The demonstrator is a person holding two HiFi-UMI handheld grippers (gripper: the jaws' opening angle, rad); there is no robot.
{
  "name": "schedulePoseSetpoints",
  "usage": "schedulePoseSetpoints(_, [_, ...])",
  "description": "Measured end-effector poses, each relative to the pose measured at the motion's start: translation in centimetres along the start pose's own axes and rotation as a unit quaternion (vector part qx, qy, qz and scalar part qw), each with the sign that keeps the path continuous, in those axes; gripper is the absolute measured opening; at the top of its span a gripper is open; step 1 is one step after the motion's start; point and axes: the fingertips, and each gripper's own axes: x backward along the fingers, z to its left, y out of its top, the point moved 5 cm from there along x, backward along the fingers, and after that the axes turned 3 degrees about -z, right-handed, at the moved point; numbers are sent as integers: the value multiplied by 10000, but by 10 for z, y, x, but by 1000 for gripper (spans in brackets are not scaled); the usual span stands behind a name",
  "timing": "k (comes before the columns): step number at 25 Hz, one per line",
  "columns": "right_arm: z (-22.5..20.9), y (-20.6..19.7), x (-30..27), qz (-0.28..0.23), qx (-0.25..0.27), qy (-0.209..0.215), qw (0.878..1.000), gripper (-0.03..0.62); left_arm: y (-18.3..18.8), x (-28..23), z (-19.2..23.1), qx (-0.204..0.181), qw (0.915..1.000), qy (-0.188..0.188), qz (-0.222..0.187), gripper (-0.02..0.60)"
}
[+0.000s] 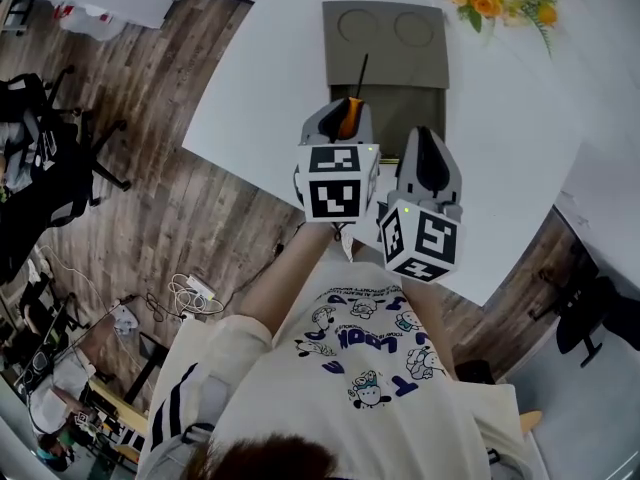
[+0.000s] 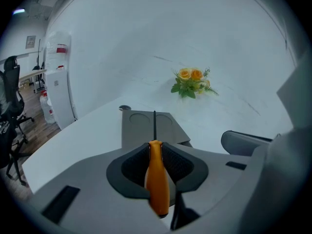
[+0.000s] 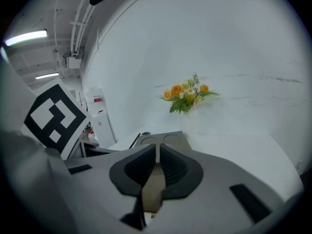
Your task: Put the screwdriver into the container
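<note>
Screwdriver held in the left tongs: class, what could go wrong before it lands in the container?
The left tongs pinch the screwdriver only by its orange handle, so it may pivot or slip.
Its shaft points at the container, toward its shallow round recesses; released there, it might roll off.
The right tongs, shut and empty, sit close beside and could collide.

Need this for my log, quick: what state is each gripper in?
Left gripper: closed on the orange-handled screwdriver.
Right gripper: closed, nothing between its tongs.
</note>
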Motion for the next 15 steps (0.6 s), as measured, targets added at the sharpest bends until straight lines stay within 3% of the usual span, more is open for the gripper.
schedulePoseSetpoints(15, [-43, -16, 5, 148, -333, -403, 9985, 43, -18, -27, -38, -400, 9976, -369, 425, 91])
